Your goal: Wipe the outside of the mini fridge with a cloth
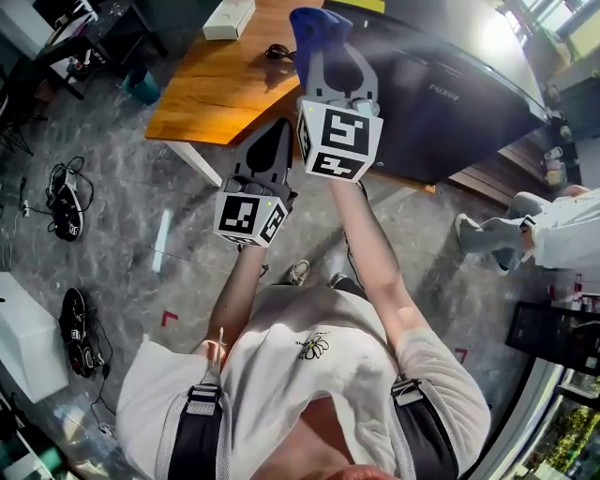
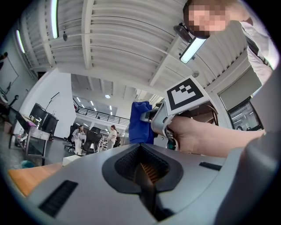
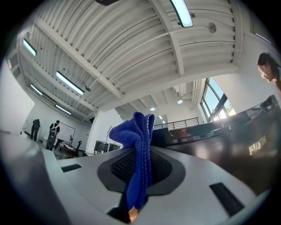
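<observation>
Right gripper (image 1: 328, 58): pinched firmly on a fold of blue cloth (image 1: 314, 26), raised toward 12 o'clock. Left gripper (image 1: 275, 141): closed on nothing, hanging at 7 o'clock of the right one. Mini fridge (image 1: 450, 84): black, on the wooden table (image 1: 220, 89) at 1 o'clock, right beside the cloth; cannot tell whether touching. Likely to drag the cloth out of so narrow a pinch once rubbed against the wall. Could scrape the casing with bare jaw tips if pressed too hard.
</observation>
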The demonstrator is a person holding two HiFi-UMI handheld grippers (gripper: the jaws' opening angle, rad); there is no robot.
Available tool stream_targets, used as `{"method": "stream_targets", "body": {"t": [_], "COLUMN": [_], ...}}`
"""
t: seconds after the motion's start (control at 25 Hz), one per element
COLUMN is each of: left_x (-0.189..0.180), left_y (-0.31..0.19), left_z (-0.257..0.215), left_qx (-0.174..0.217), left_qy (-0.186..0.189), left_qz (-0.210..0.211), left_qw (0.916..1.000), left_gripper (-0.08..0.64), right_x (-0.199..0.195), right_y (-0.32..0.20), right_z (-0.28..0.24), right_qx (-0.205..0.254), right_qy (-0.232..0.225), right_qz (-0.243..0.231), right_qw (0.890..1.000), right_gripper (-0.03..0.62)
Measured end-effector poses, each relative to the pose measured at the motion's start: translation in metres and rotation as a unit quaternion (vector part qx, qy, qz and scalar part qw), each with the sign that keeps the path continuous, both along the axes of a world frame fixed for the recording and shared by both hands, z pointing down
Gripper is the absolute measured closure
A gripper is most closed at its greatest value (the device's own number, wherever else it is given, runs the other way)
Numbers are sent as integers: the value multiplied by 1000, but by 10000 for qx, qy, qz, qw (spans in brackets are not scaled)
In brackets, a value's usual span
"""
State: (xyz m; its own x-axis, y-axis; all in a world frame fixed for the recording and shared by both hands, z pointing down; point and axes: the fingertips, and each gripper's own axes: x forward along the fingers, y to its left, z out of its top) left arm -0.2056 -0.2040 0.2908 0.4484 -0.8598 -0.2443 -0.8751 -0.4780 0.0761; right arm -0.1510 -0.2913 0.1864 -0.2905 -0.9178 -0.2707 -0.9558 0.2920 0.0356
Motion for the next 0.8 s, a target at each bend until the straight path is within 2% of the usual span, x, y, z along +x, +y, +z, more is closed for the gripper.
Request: {"method": "stream_targets", "body": {"t": [0.24, 0.44, 0.6, 0.8], "left_x": [34, 85, 114, 144], "left_y": [6, 19, 24, 27], "left_z": [-7, -19, -24, -23], "left_qx": [18, 267, 278, 240], "left_qy": [81, -376, -180, -128], "left_qz": [-119, -74, -136, -103], "left_qw": [9999, 9989, 9994, 9996], "left_gripper": [555, 555, 555, 555], "right_x": [44, 91, 133, 194], "right_y": [11, 26, 36, 51], "right_z": [-3, -3, -3, -4], "right_qx": [-22, -72, -33, -7], "right_qy": [-114, -204, -109, 79], "right_qz": [5, -42, 82, 418], "right_qw": [9999, 9998, 9999, 9991], "right_gripper": [530, 530, 529, 529]}}
